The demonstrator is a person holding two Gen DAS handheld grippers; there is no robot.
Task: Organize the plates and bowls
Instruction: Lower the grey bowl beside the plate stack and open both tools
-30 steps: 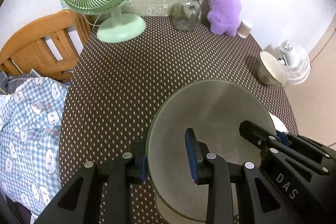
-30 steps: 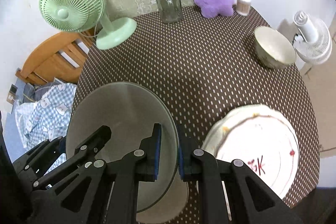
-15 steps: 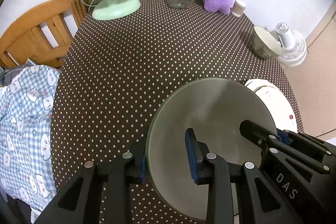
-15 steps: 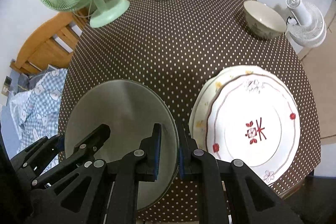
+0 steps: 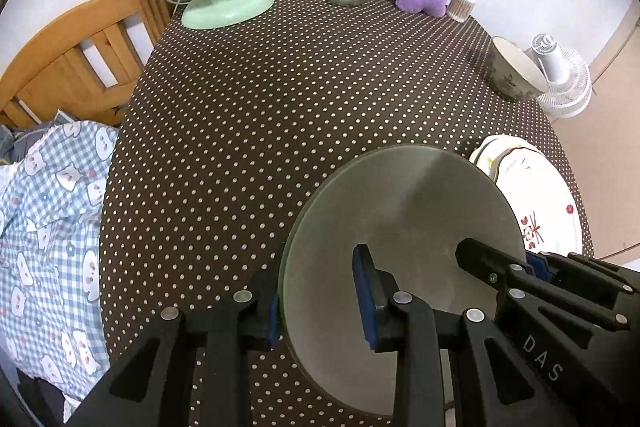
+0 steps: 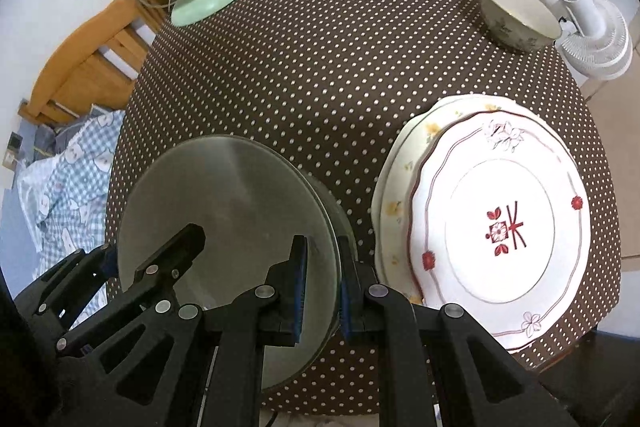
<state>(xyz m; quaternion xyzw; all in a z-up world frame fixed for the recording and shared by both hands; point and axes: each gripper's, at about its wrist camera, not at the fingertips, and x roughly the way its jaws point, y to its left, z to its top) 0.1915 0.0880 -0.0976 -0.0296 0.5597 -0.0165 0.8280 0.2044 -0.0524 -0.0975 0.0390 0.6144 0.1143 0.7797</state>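
Both tools grasp 1 grey plate [image 5: 404,211] by opposite rims: left tool [image 5: 318,301], right tool [image 6: 322,291]; its near edge is cut off.

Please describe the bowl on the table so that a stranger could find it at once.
Start from the round table with the brown dotted cloth. Near its far right edge, in front of the white fan, stands the bowl. It is the only deep dish: cream inside, leaf pattern outside; the plates are flat.

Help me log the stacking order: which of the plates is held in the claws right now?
The plain grey-green plate, gripped at opposite rims by the left claw and right claw. The two floral white plates lie stacked on the table.
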